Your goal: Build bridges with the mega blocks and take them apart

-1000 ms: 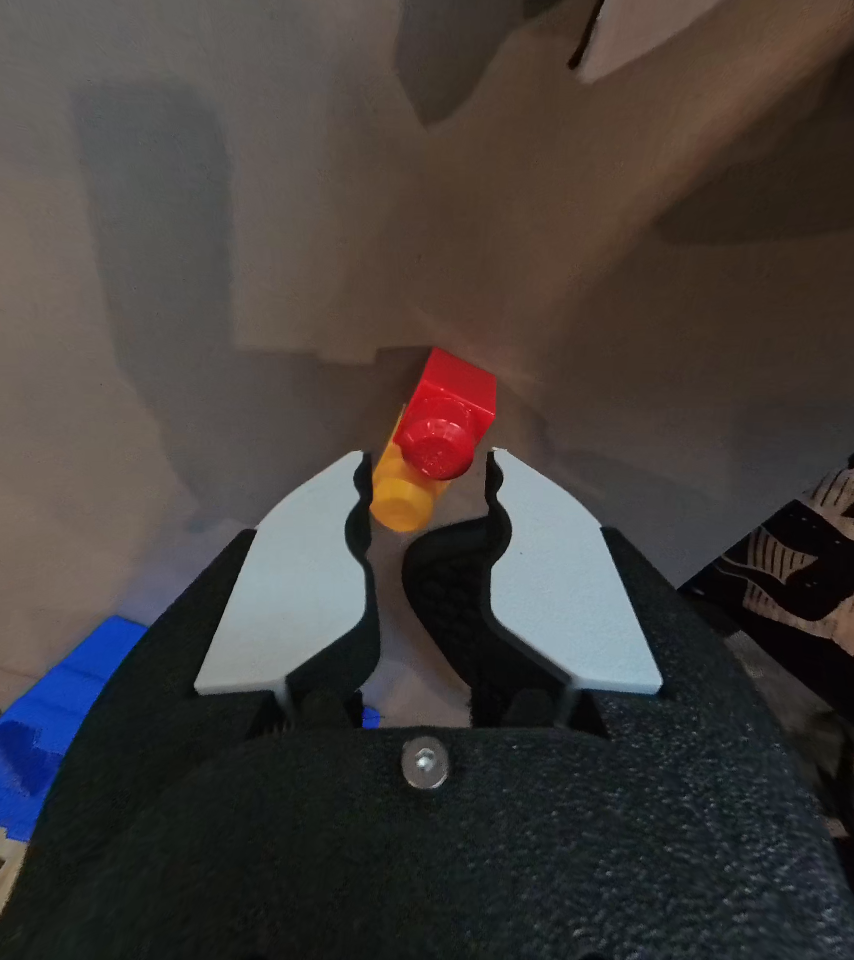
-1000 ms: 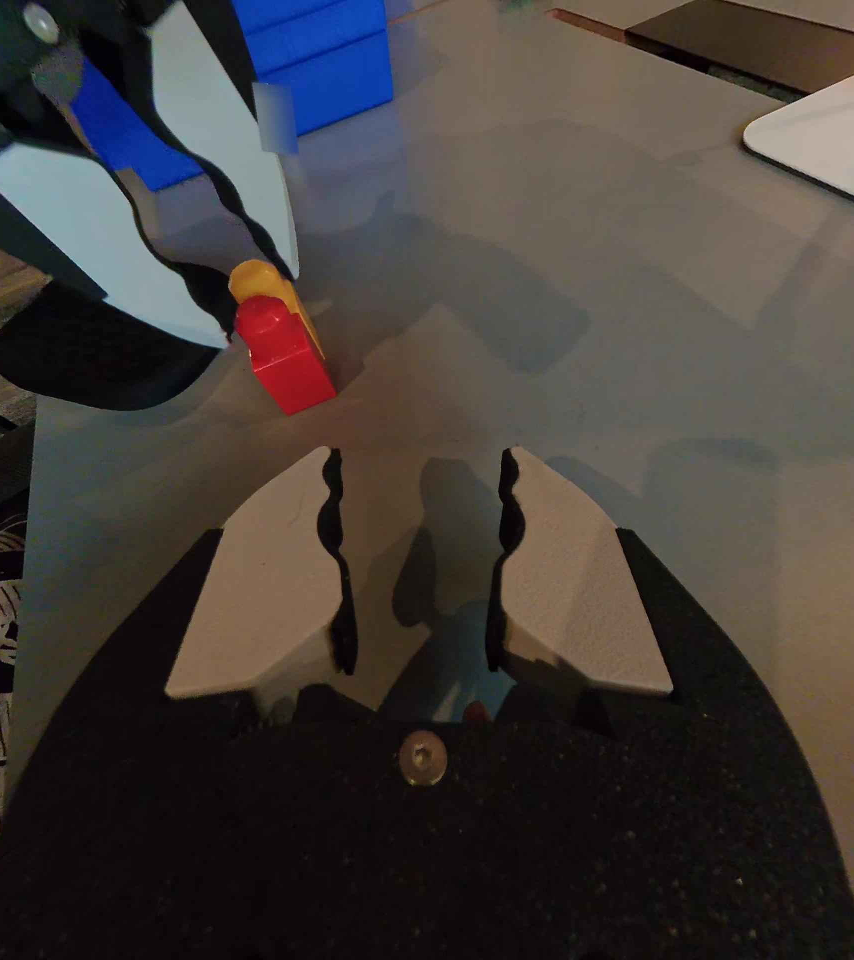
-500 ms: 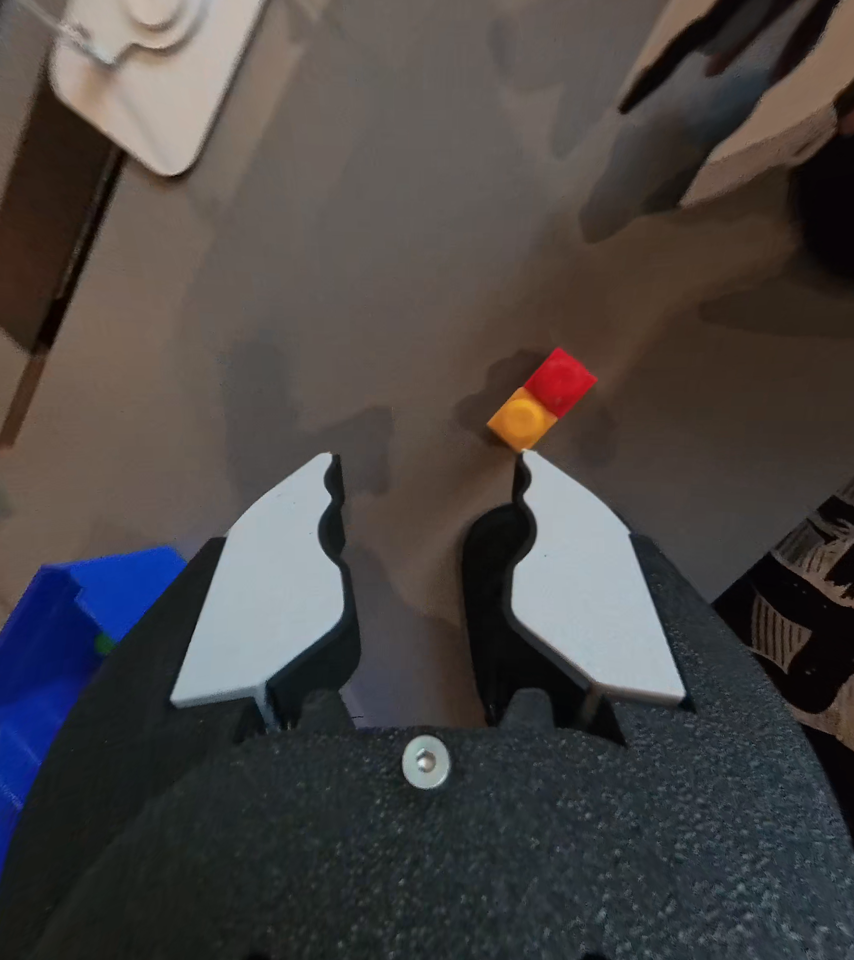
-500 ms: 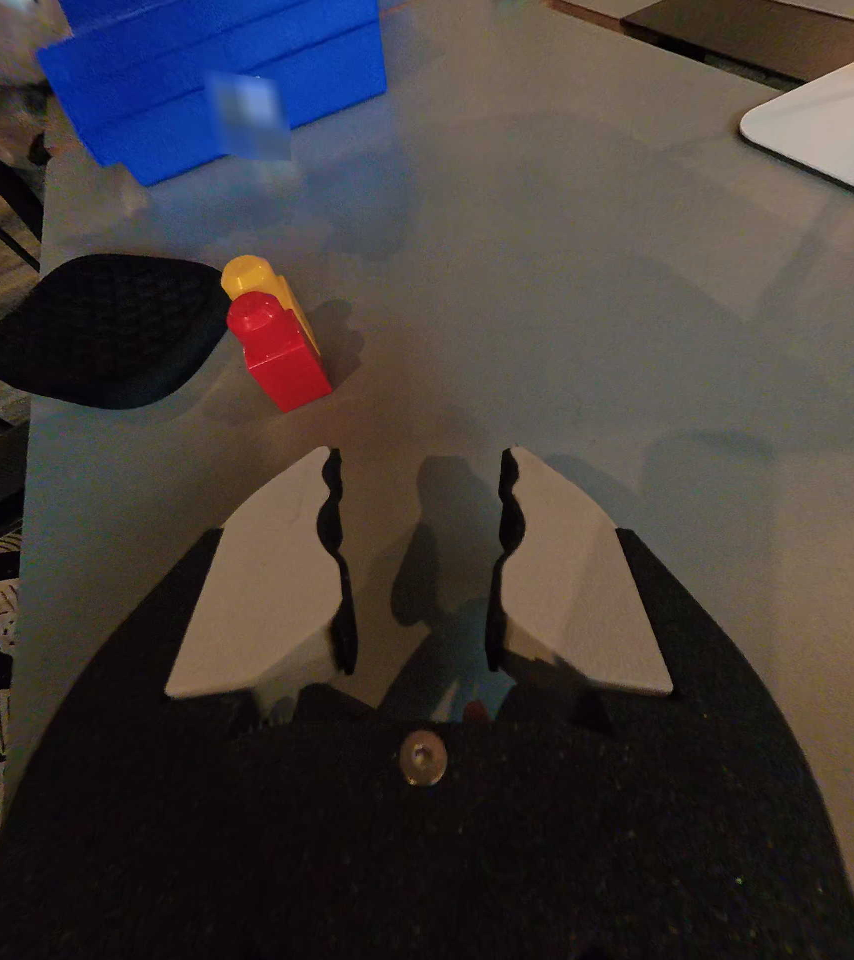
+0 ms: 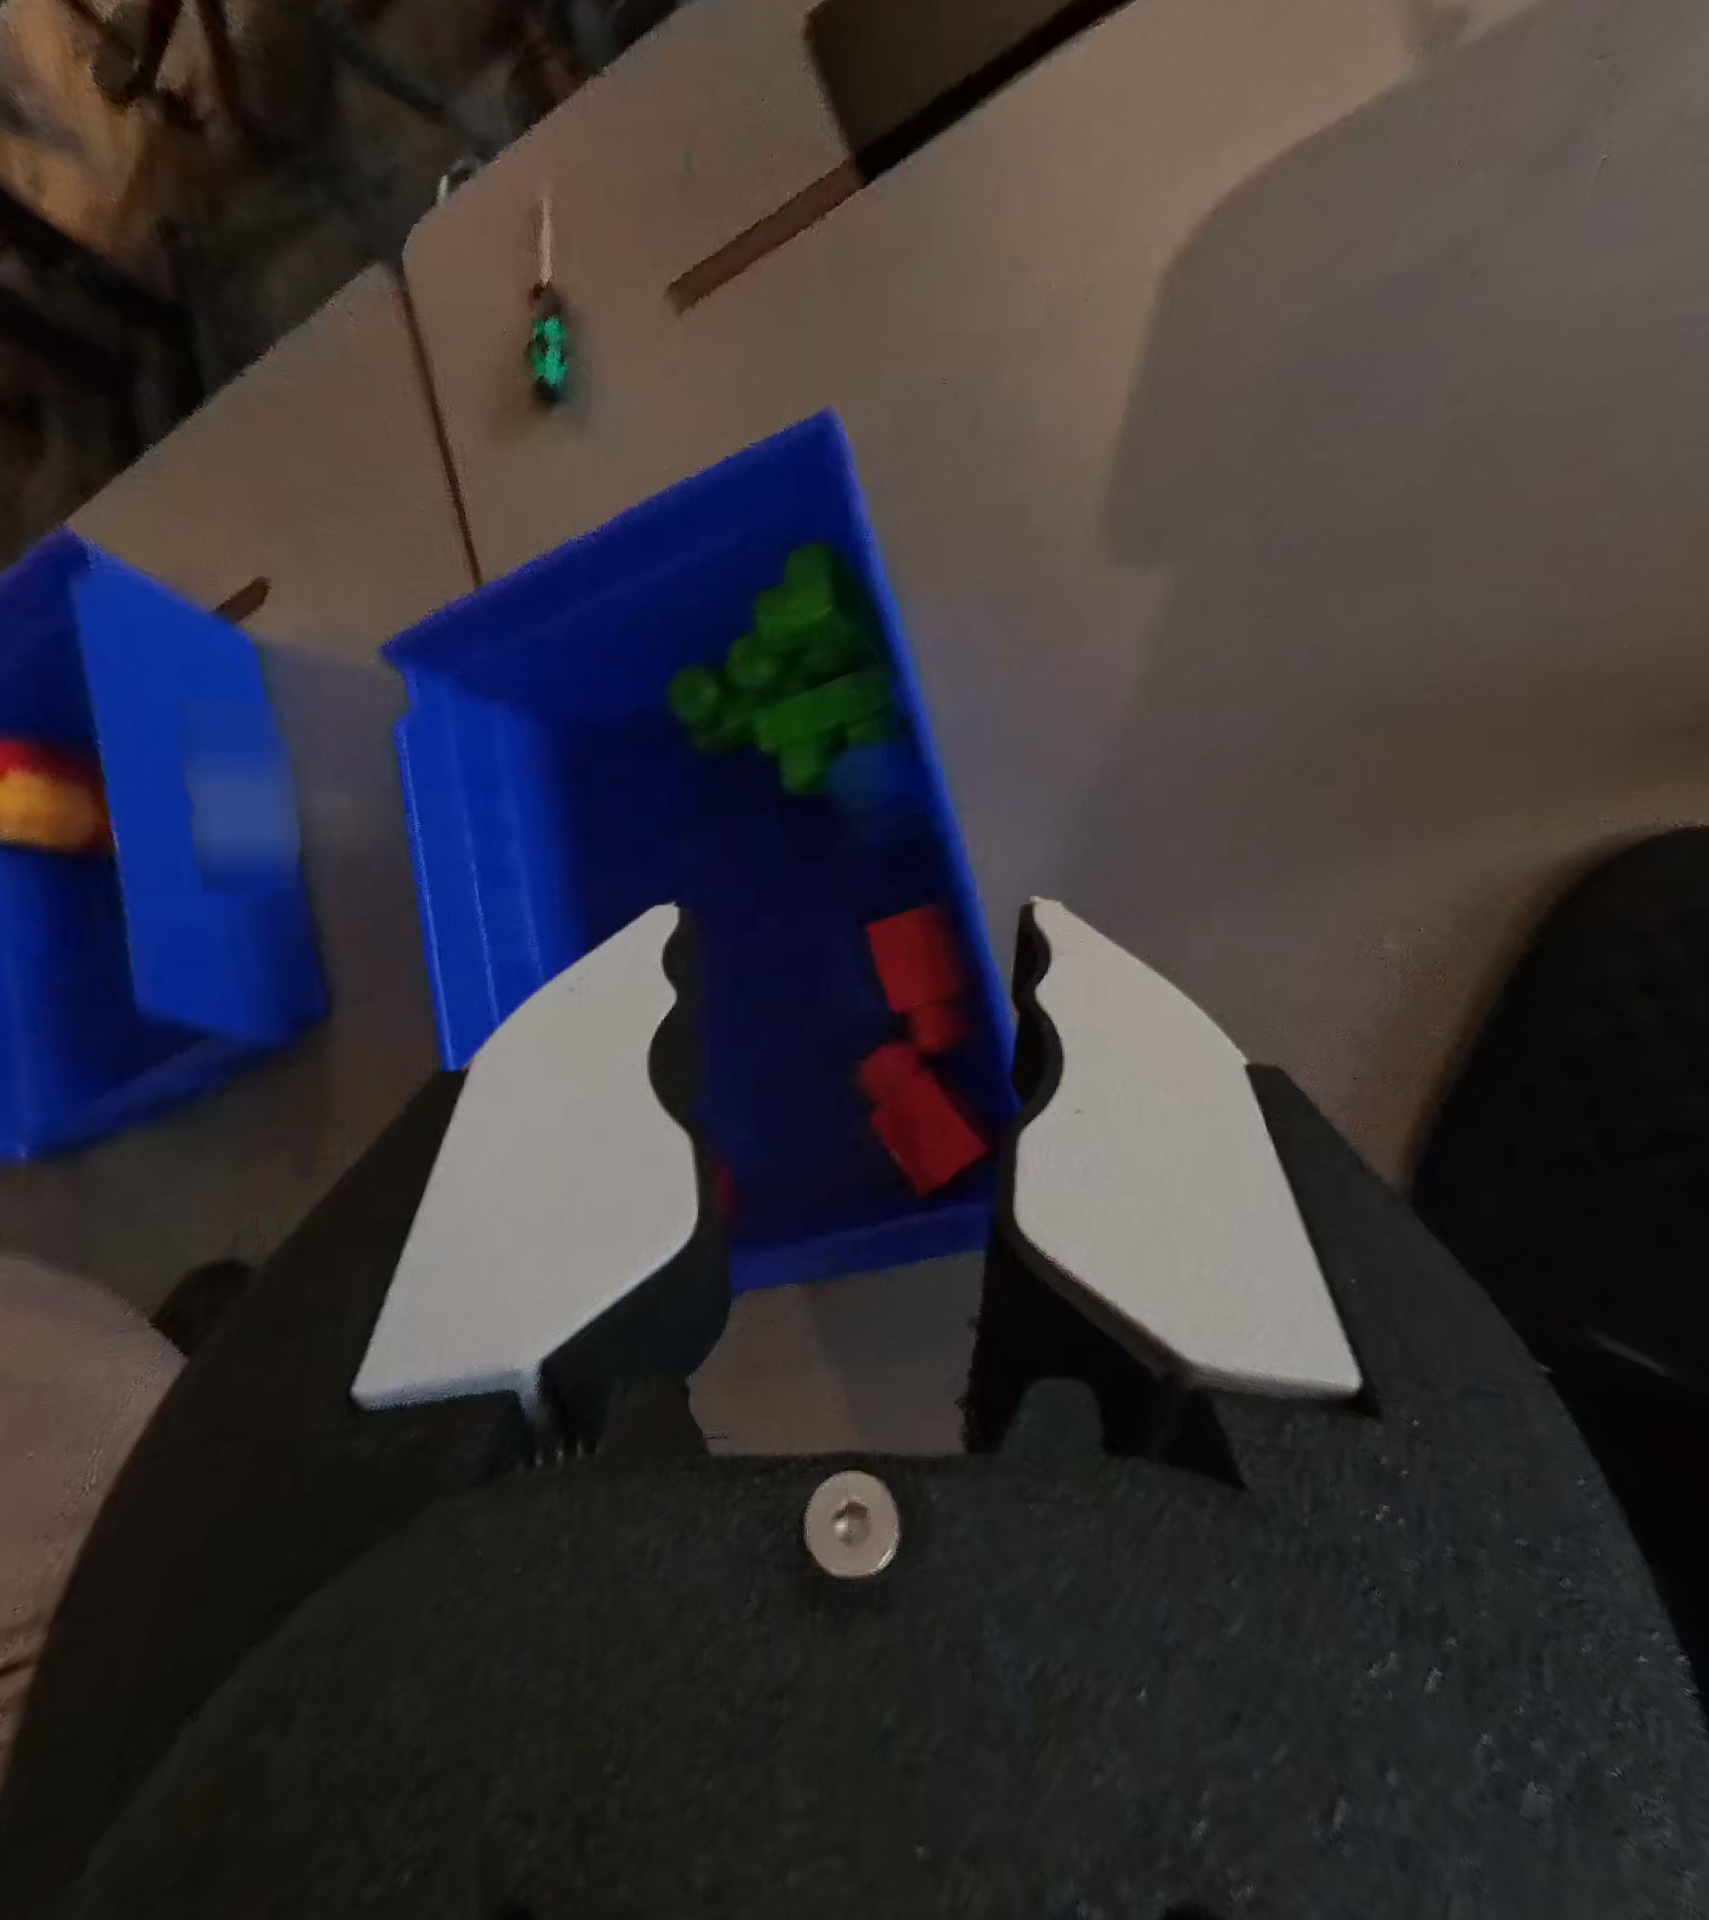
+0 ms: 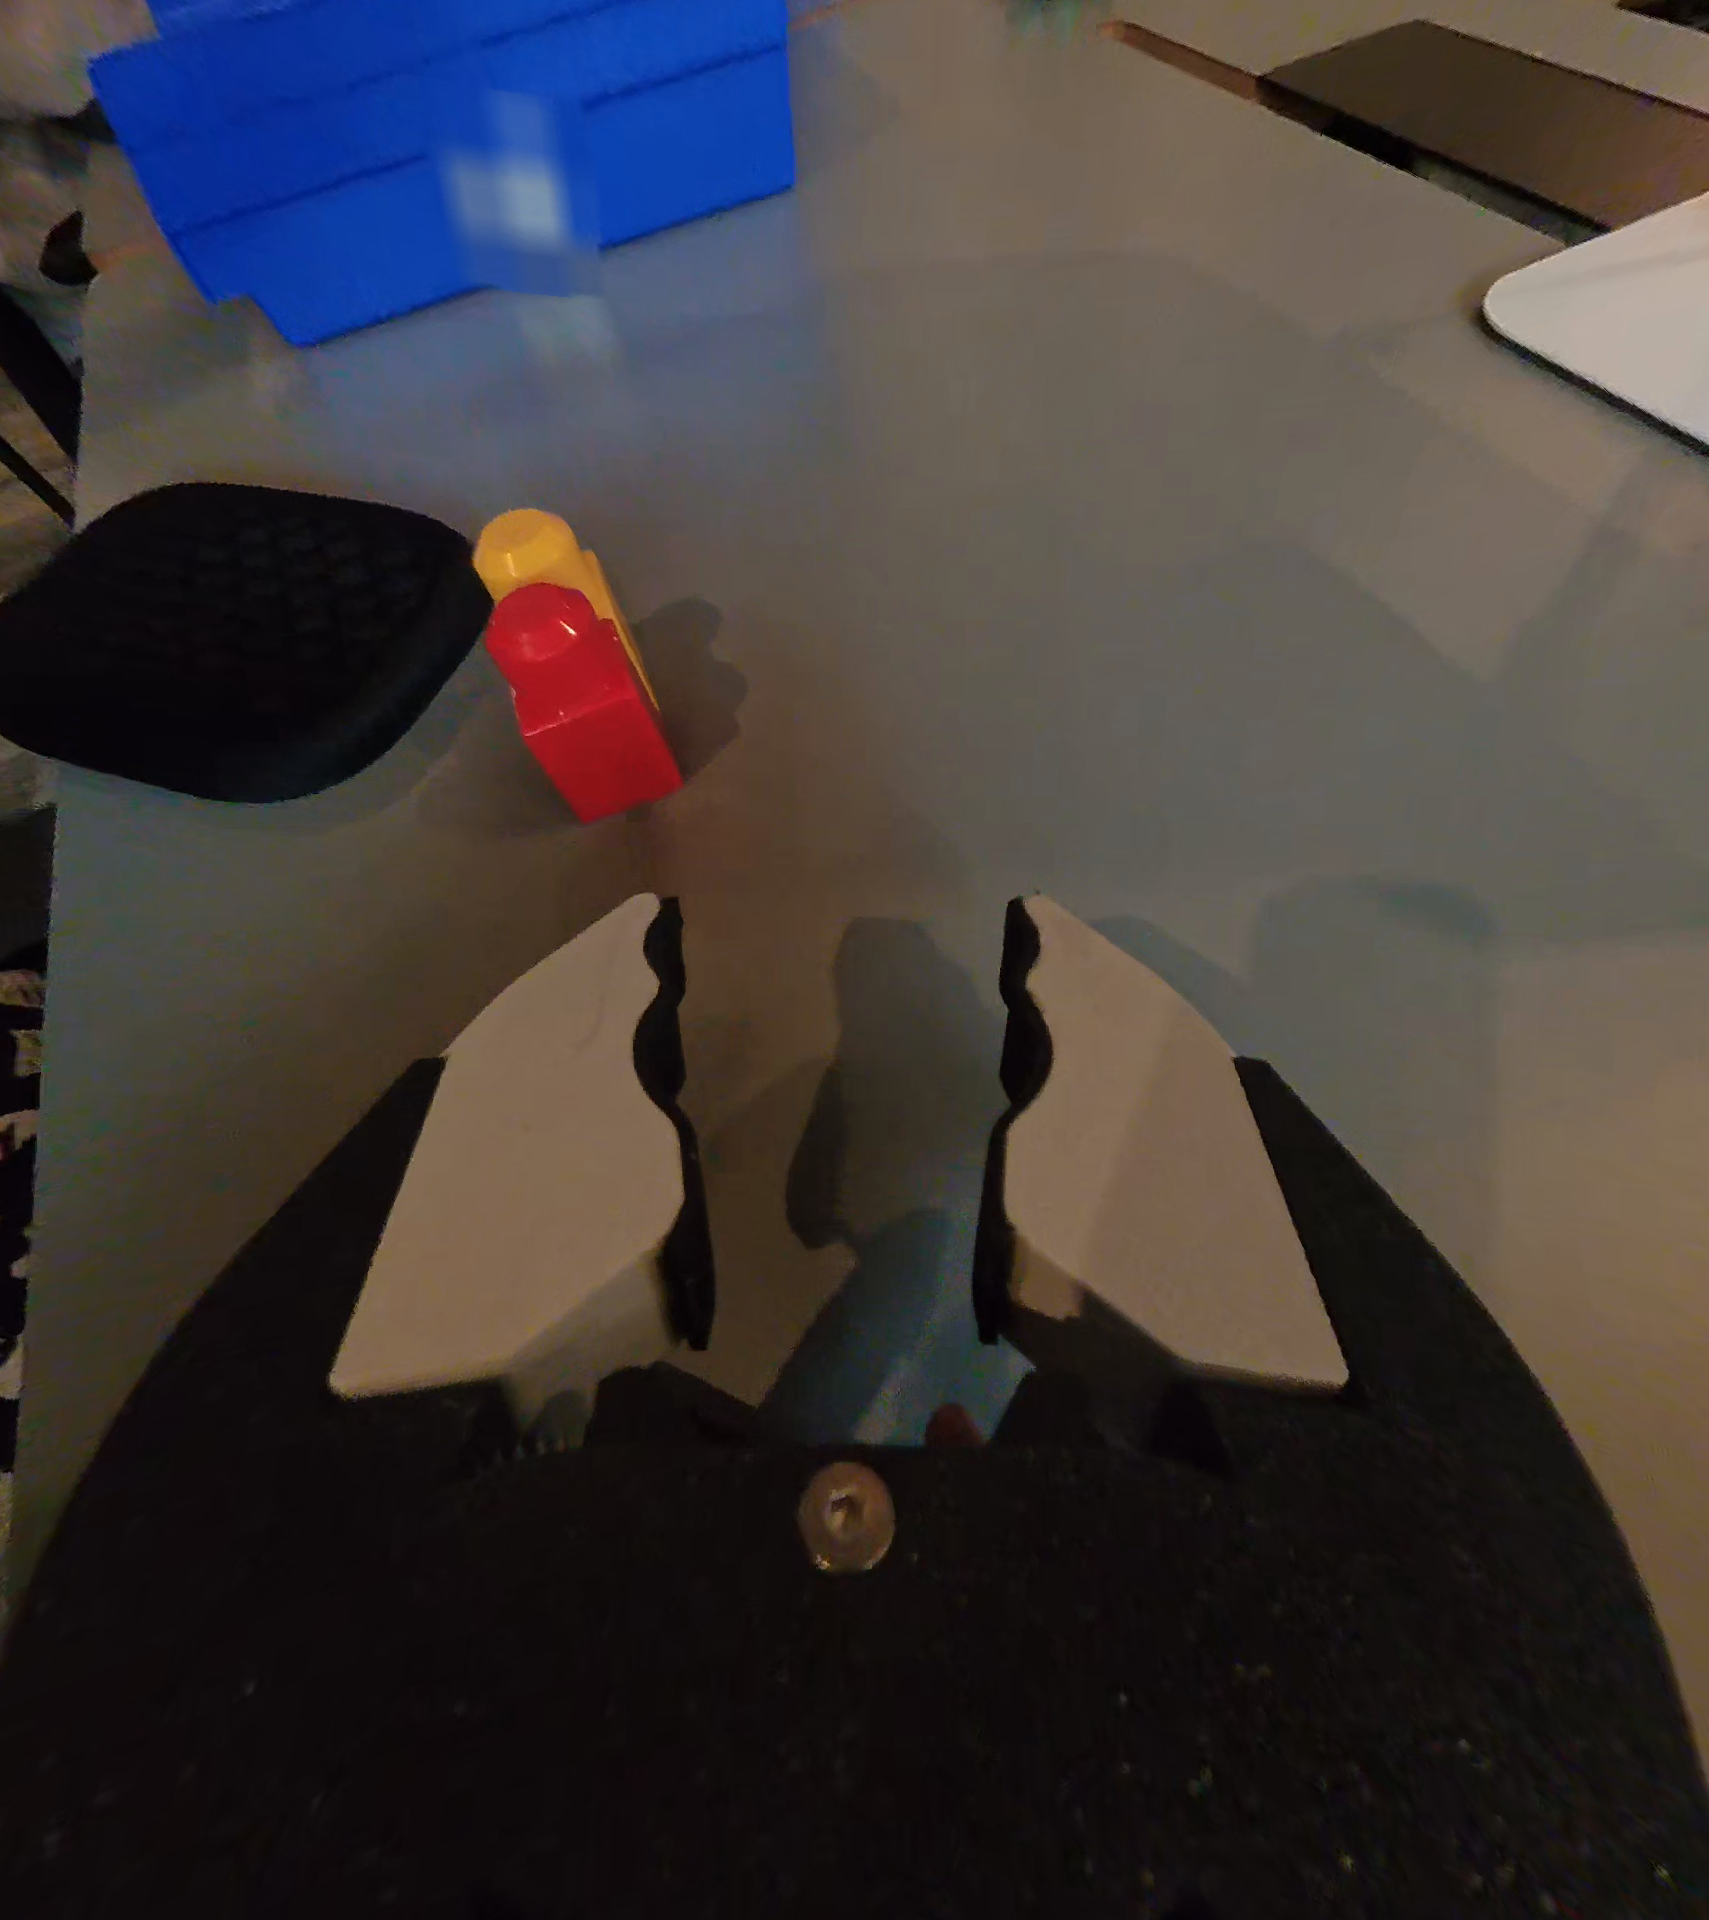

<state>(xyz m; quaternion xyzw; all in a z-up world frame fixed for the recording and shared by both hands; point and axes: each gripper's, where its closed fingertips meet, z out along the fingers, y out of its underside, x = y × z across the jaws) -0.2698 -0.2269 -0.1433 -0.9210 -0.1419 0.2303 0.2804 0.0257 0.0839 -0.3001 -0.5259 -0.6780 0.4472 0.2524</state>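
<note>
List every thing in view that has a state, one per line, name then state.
Left gripper: open, empty, above the bin.
Right gripper: open, empty, over the table.
Red plastic block: upright on the grey table, touching the yellow one.
Yellow plastic block: upright, behind the red.
Nearer blue plastic bin: open-topped, holding green and red blocks.
Farther blue bin: holding red and yellow blocks.

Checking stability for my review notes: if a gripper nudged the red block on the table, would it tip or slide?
The red block looks like rigid moulded plastic, so probably stiff and light. It stands taller than its base, so a high push would likely tip it. The yellow block stands close behind it, which might brace it from that side.
</note>
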